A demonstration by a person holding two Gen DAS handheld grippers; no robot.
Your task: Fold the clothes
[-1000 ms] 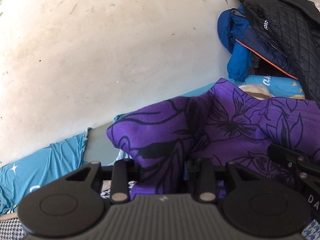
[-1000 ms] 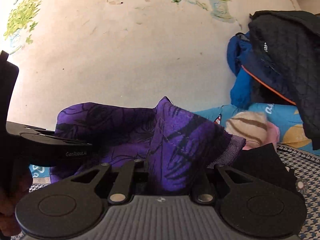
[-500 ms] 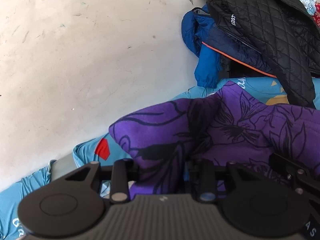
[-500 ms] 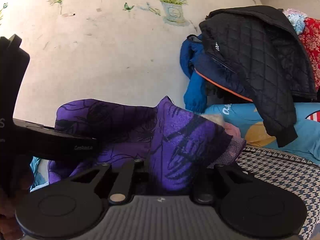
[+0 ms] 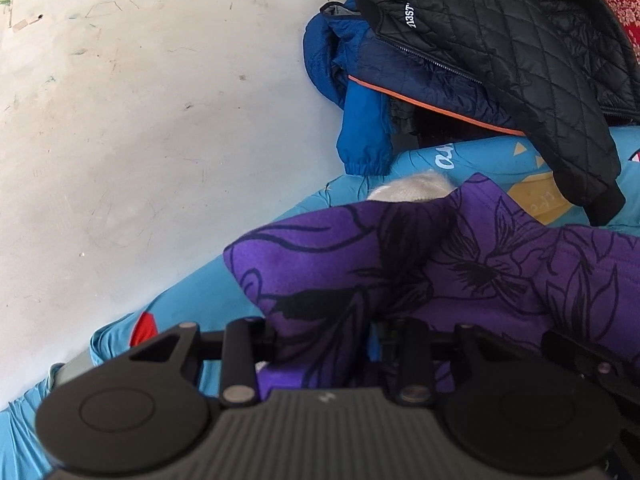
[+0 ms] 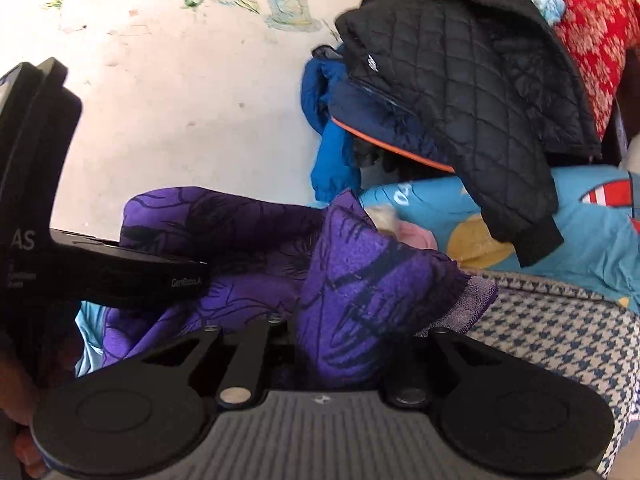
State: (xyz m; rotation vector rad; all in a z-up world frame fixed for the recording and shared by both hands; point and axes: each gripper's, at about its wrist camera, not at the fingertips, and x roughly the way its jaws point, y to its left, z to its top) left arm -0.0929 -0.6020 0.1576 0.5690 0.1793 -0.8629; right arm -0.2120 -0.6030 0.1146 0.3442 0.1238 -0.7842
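Observation:
A purple garment with black flower outlines [image 5: 460, 264] hangs bunched between both grippers. In the left wrist view my left gripper [image 5: 326, 344] has the cloth between its fingers; its jaws are opening, and a slit of blue shows beside the right finger. In the right wrist view my right gripper [image 6: 344, 344] is shut on another fold of the purple garment [image 6: 360, 276], which bulges up over the fingers. The left gripper's black body [image 6: 104, 272] reaches in from the left over the cloth. Both sets of fingertips are hidden under the fabric.
A black quilted jacket [image 5: 500, 40] lies over a blue jacket [image 5: 352, 80] against the pale wall [image 5: 140, 140] at the back right. A red knit [image 6: 596, 52] sits behind. A blue printed sheet [image 6: 580, 232] and a houndstooth cloth [image 6: 560, 340] lie below.
Both views swung, so the jacket pile moved from the right edge toward the middle and the purple garment came along. The left jaws have spread a little around the cloth.

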